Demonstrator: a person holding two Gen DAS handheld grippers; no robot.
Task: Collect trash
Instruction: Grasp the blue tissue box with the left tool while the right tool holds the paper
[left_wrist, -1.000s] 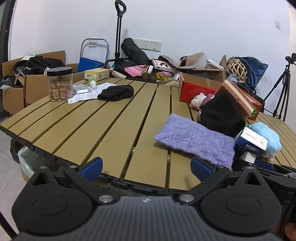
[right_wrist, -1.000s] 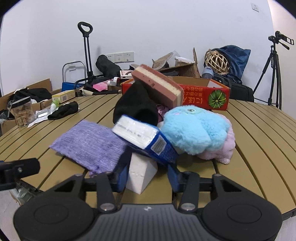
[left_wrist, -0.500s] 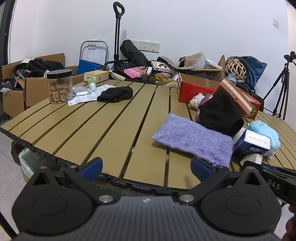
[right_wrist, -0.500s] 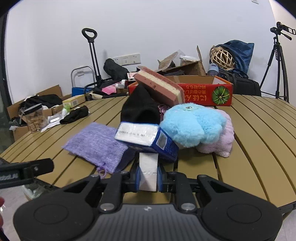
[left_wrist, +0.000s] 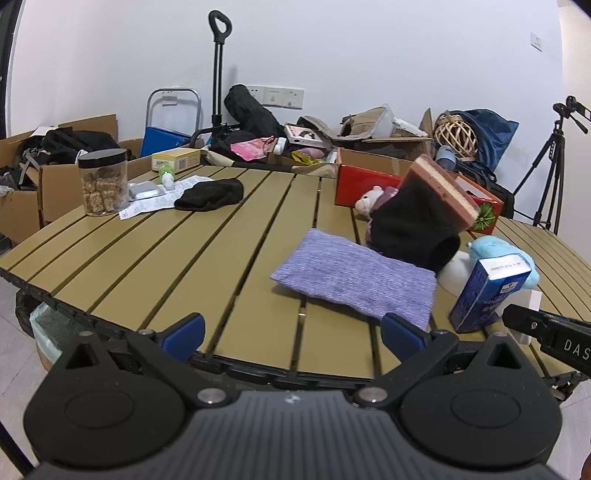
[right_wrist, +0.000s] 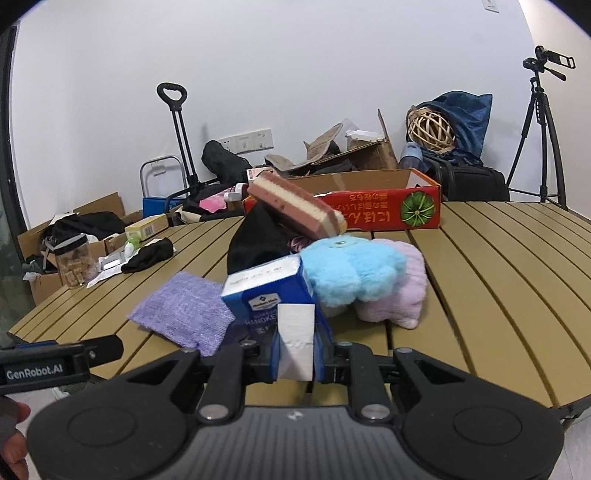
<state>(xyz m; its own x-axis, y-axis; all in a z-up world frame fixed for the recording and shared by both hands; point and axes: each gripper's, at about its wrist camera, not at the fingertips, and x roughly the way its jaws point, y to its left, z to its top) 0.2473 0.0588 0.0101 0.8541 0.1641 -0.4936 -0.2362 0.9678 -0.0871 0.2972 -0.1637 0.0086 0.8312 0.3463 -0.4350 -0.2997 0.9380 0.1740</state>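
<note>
Hovering off the table's (left_wrist: 155, 258) near edge, the left gripper (left_wrist: 291, 328) has its blue pads spread wide with nothing between them. Toward the far left corner stands a clear jar (left_wrist: 104, 182) beside a black cloth (left_wrist: 210, 194). Near the middle lies a purple pouch (right_wrist: 183, 312). Right of it, at the near edge, the right gripper (right_wrist: 296, 350) is clamped on a white foam block (right_wrist: 296, 339), just before a blue tissue box (right_wrist: 267, 295) and a blue plush toy (right_wrist: 352, 275).

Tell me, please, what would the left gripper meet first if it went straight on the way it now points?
Probably the slatted table: the open left gripper points slightly downward over its bare near edge. The purple cloth lies right of that line, though depth is unclear.
</note>
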